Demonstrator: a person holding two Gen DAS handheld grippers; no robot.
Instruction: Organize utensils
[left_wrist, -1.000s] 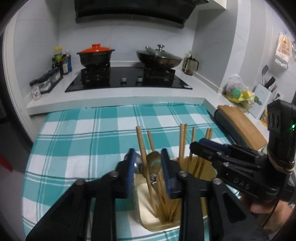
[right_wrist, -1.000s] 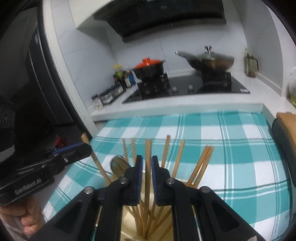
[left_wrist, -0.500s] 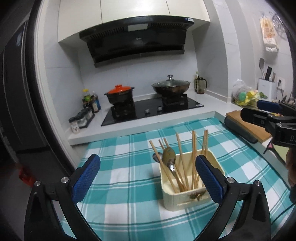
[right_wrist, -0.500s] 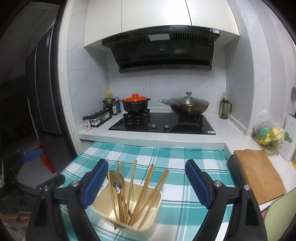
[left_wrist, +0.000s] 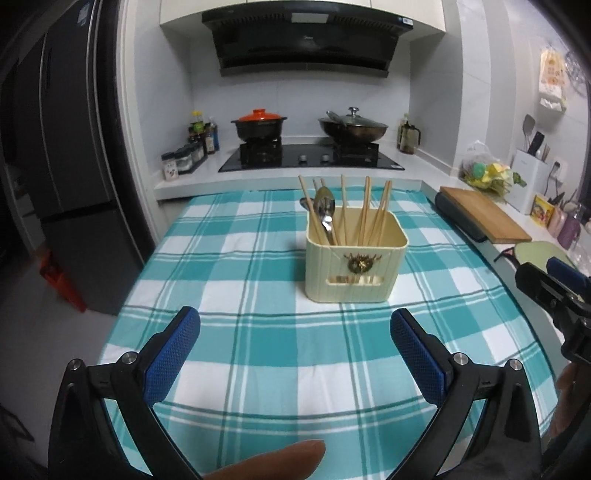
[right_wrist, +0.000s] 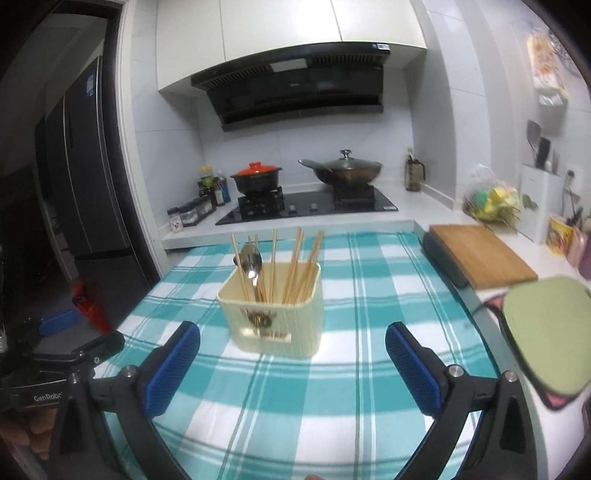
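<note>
A cream ribbed plastic utensil holder, square with rounded corners and a small gold emblem on its front, stands upright near the middle of the teal-and-white checked tablecloth. Light wooden chopsticks stand in it with their long axes near vertical, tips fanning upward and slightly outward. A shiny metal spoon stands among them at the left, bowl up. The left gripper has its blue-padded jaws spread wide with only cloth between them. The right gripper is opening, nothing between its jaws, the holder just beyond.
</note>
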